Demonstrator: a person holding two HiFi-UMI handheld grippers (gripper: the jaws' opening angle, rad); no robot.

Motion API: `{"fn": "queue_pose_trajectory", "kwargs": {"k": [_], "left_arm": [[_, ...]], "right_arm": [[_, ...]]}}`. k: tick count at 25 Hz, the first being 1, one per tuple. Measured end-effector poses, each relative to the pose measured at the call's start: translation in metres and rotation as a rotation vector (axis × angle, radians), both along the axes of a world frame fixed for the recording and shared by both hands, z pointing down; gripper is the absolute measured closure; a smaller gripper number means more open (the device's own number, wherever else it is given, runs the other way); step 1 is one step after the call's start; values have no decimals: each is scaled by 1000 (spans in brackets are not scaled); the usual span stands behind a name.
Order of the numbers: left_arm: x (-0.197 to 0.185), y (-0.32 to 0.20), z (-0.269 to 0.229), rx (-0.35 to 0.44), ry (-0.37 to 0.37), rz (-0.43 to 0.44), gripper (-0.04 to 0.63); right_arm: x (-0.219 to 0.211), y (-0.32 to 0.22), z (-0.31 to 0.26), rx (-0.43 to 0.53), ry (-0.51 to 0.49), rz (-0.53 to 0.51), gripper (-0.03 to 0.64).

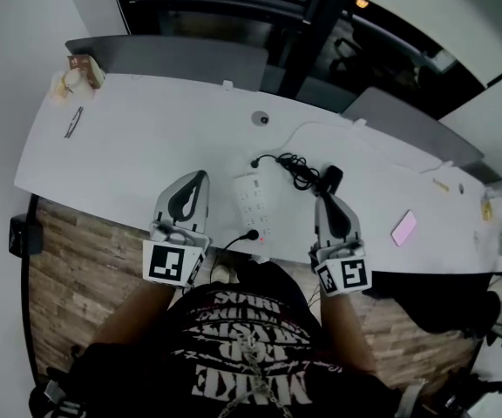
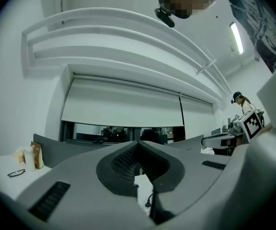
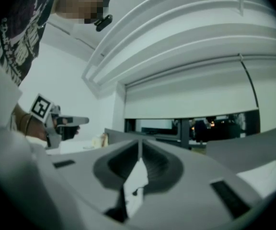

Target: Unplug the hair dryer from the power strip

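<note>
White desk [image 1: 138, 146] fills your view from its far left corner to the right end, with wood floor [image 1: 68, 259] below the near edge. Your widest open room is the bare left half, between the glasses [image 1: 73, 122] near the left end and the strip [image 1: 253, 203] at the middle.

One strip lies end-on to you, and its near end reaches the near edge. One dryer [image 1: 331, 178] lies just right of the strip's far end with its cord [image 1: 296, 169] bunched beside it. One plug [image 1: 256, 161] rests on the desk just past that far end, apart from the strip. A second black plug [image 1: 251, 233] sits at the strip's near end.

You hold two grippers over the near edge. The left gripper [image 1: 200, 178] is just left of the strip, clenched on nothing. The right gripper [image 1: 322, 200] is just right of the strip and near the dryer, also clenched and empty. One pink pad [image 1: 403, 227] lies further right, and a snack pack [image 1: 83, 71] stands at the far left corner.
</note>
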State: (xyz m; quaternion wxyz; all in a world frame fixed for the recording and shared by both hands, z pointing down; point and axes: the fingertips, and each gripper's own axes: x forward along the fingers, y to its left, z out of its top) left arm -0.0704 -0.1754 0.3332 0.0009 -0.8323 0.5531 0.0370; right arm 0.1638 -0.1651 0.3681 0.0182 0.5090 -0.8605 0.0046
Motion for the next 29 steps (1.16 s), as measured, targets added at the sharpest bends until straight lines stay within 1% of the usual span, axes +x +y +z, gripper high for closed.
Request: {"fn": "queue_pose_trajectory", "kwargs": {"k": [4,8,10,13,16,23,29], "left_arm": [[7,-4,5,9,-17,24,572],[20,-16,11,-6,-33,47,572],[28,-24,12,-13,-40,54,572],[40,-35,16,-44,-44,53,572],[49,-47,20,-45,-69,51,572],[61,-65,22,-89,-82,-3,572],[67,-72,27,-132,-95,-58,572]], "right_arm": [[6,2,0,-7,11,16,577],[13,-7,-1,-6,14,26,580],[17,-13,-2,-7,12,21,580],[24,-25,-1,-11,7,5,580],[29,-40,0,-15,0,-17,580],[25,-64,6,-43,-12,-125,580],[34,-80,9,-72,-40,-176,580]]}}
